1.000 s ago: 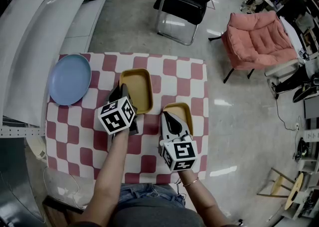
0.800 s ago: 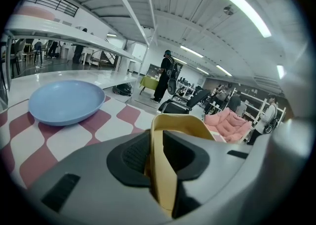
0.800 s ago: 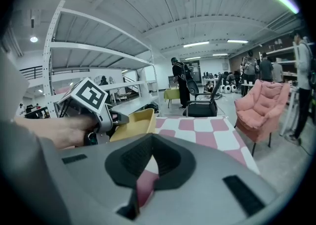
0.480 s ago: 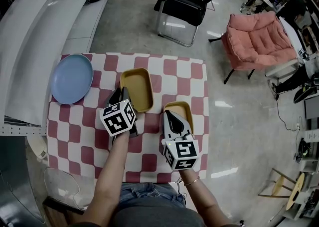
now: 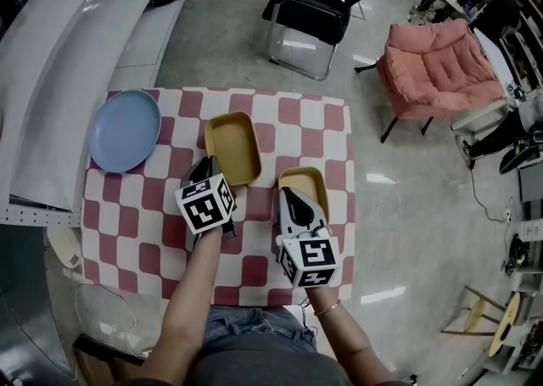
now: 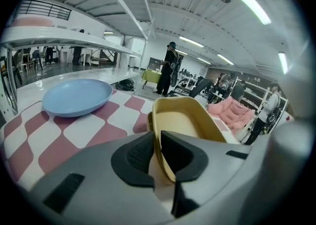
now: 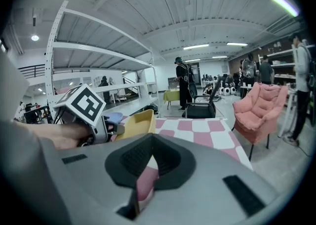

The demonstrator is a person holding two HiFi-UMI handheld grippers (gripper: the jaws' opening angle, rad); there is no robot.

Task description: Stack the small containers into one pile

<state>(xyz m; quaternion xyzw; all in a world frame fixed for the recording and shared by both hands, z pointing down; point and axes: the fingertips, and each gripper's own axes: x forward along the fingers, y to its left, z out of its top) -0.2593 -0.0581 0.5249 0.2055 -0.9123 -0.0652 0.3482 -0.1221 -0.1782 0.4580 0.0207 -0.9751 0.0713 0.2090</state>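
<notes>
Two small yellow containers sit on the checkered table (image 5: 170, 244). The bigger-looking one (image 5: 232, 145) (image 6: 185, 120) lies at the middle. My left gripper (image 5: 204, 168) (image 6: 156, 142) has just been closing its jaws, and they stand shut on that container's near-left rim. The second container (image 5: 307, 185) lies to the right, apart from the first. My right gripper (image 5: 291, 198) (image 7: 152, 142) hovers by its near-left side, its tips meeting with nothing seen between them. The right gripper view shows only the first container (image 7: 136, 122); the second is hidden there.
A blue plate (image 5: 125, 130) (image 6: 76, 97) rests at the table's far left corner. A white shelf (image 5: 51, 62) runs along the left. Past the far edge stand a black chair (image 5: 318, 7) and a pink armchair (image 5: 441, 66). The table's right edge lies just beyond the second container.
My left gripper has slid back along the middle container's left side toward its near corner. The right gripper and the second container have stayed put.
</notes>
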